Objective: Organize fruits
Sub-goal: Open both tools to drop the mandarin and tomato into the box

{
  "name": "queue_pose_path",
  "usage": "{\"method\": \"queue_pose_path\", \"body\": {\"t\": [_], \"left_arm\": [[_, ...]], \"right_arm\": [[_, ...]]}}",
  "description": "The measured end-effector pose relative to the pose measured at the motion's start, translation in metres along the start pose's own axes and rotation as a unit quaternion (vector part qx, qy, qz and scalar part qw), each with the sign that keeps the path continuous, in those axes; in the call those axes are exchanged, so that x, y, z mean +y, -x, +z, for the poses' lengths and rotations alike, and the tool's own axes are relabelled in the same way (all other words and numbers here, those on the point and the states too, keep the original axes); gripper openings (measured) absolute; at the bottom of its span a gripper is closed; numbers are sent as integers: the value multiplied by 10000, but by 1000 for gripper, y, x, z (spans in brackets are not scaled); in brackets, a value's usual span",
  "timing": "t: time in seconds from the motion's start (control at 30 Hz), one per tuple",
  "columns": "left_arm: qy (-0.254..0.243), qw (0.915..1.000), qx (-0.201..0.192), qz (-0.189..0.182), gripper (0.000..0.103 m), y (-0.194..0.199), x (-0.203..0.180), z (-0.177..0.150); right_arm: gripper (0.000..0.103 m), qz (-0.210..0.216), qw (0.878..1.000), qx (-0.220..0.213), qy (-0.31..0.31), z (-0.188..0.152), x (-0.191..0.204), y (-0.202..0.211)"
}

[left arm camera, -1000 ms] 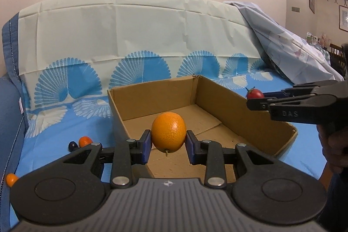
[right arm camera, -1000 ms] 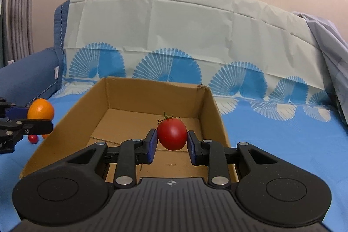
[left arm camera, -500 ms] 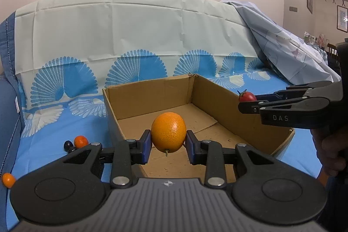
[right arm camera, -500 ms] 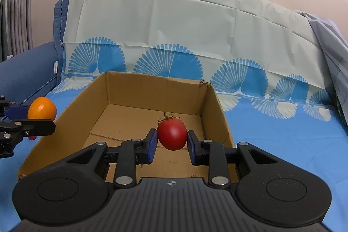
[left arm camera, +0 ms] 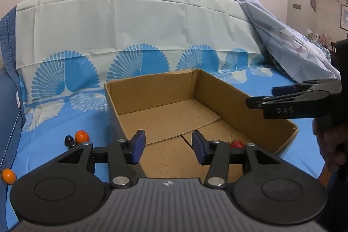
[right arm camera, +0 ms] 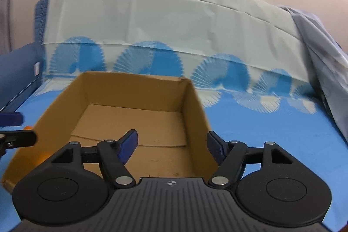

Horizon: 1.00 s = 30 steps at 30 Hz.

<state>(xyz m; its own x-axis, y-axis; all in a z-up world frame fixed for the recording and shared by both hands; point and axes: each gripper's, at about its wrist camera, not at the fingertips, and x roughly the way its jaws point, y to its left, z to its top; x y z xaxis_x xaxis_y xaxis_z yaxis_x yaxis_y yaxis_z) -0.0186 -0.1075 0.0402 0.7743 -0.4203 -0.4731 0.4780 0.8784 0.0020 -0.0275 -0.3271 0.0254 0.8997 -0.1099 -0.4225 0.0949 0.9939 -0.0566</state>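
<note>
Both the left gripper and right gripper, just opening, hang empty above the cardboard box rim.

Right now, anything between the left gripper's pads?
Nothing is gripped. In the left wrist view the left gripper has just been opening, and only the cardboard box floor shows through the gap. A red fruit lies in the box behind the right finger.

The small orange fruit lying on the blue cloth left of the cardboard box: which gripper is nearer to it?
Left. The left gripper hovers over the cardboard box's near edge, with the small orange fruit just beyond its left finger. The right gripper reaches in over the box's far right wall.
</note>
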Motion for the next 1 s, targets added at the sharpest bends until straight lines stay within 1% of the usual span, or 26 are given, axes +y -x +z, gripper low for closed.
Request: {"method": "queue_pose_path", "body": {"t": [0.03, 0.2, 0.27, 0.3, 0.33, 0.37, 0.4, 0.43, 0.47, 0.5, 0.57, 0.63, 0.7, 0.73, 0.8, 0.83, 0.87, 0.9, 0.93, 0.97, 1.0], "left_arm": [[44, 10000, 48, 46, 53, -2, 2, 0], [261, 9987, 283, 323, 53, -10, 14, -1], [367, 9981, 394, 311, 52, -12, 19, -2], [401, 9978, 443, 272, 52, -13, 20, -2], [410, 9976, 507, 212, 51, -15, 20, -3], [401, 9975, 573, 139, 49, -16, 20, -4], [361, 9973, 637, 64, 48, -18, 18, -5], [259, 9976, 638, 92, 48, -18, 14, -6], [136, 9979, 617, 128, 48, -18, 10, -7], [84, 9980, 612, 131, 48, -18, 7, -7], [128, 9982, 582, 48, 48, -17, 6, -8], [174, 9983, 550, -83, 48, -16, 6, -8], [90, 9986, 510, -119, 48, -14, 2, -9], [47, 9986, 504, -120, 48, -13, 1, -9], [13, 9987, 467, -221, 48, -12, -2, -9], [-5, 9986, 464, -269, 48, -12, -4, -9], [-54, 9987, 453, -226, 48, -11, -6, -10], [-122, 9989, 439, -120, 48, -11, -9, -10], [-163, 9990, 408, -15, 48, -10, -10, -10], [-141, 9993, 348, 37, 48, -9, -9, -10], [-76, 9995, 295, 59, 48, -8, -7, -9]], "right_arm": [[72, -127, 9998, 171, -11, -1, -3, -2], [72, -834, 9949, 517, -242, -6, -20, -15], [72, -939, 9928, 700, -231, -10, -23, -20], [69, -922, 9919, 838, -233, -12, -25, -23], [53, -847, 9915, 947, -283, -15, -27, -26], [41, -758, 9911, 1034, -349, -17, -29, -27], [24, -731, 9901, 1125, -408, -19, -32, -29], [15, -759, 9894, 1162, -425, -21, -33, -30], [14, -819, 9889, 1161, -427, -23, -35, -29], [13, -753, 9897, 1123, -472, -23, -38, -27], [12, -753, 9905, 1028, -511, -24, -41, -21], [9, -850, 9910, 945, -426, -25, -42, -16], [9, -933, 9911, 865, -402, -25, -41, -12], [1, -978, 9910, 823, -385, -25, -42, -10], [0, -1400, 9869, 748, -274, -25, -44, -7], [0, -1420, 9858, 808, -384, -26, -49, -7], [0, -1311, 9856, 936, -511, -28, -54, -9], [1, -1096, 9854, 1136, -637, -30, -58, -13], [2, -995, 9850, 1166, -788, -32, -61, -14], [3, -953, 9858, 1070, -878, -31, -63, -11], [15, -943, 9872, 918, -899, -29, -64, -7]]}}
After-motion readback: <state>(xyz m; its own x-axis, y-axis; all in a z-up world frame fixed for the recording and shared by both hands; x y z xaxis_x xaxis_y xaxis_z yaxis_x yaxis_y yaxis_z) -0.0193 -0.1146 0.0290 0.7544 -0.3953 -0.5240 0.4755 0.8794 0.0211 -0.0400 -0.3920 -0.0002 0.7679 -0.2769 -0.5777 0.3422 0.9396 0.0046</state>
